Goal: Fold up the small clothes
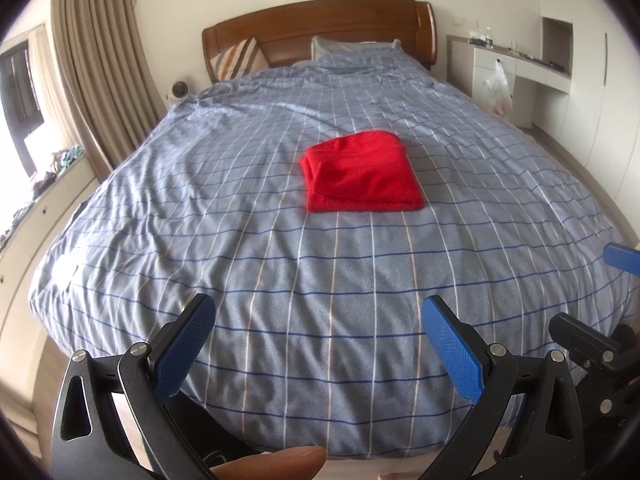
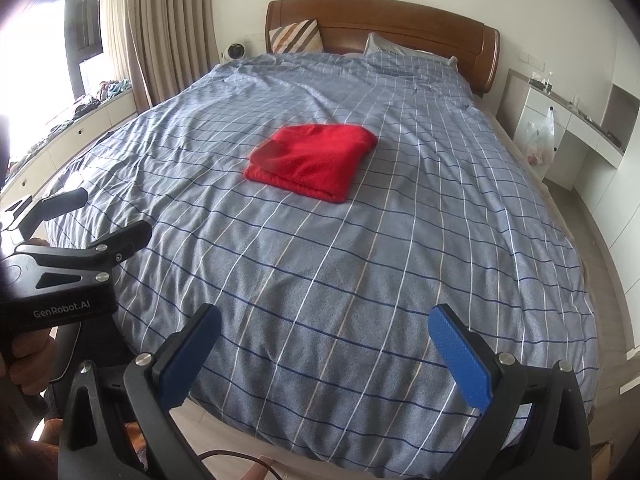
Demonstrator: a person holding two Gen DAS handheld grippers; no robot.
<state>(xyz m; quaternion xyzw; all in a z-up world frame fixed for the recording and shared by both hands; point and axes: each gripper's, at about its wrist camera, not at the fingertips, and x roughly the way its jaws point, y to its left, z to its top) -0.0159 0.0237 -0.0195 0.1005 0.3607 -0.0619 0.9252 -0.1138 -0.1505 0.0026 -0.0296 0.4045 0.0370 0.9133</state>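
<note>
Red cloth (image 1: 362, 172) (image 2: 314, 158) is lying folded near the middle of the bed (image 1: 320, 280), well apart from both grippers. Left gripper (image 1: 318, 344) and right gripper (image 2: 324, 354) are hovering at the foot edge, both spread wide, grasping nothing.

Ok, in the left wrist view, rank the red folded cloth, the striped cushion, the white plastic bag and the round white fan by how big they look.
1. red folded cloth, clearly largest, though it lies nearest the camera.
2. striped cushion.
3. white plastic bag, near the cushion in apparent size, so that order is unsure.
4. round white fan, smallest.
</note>
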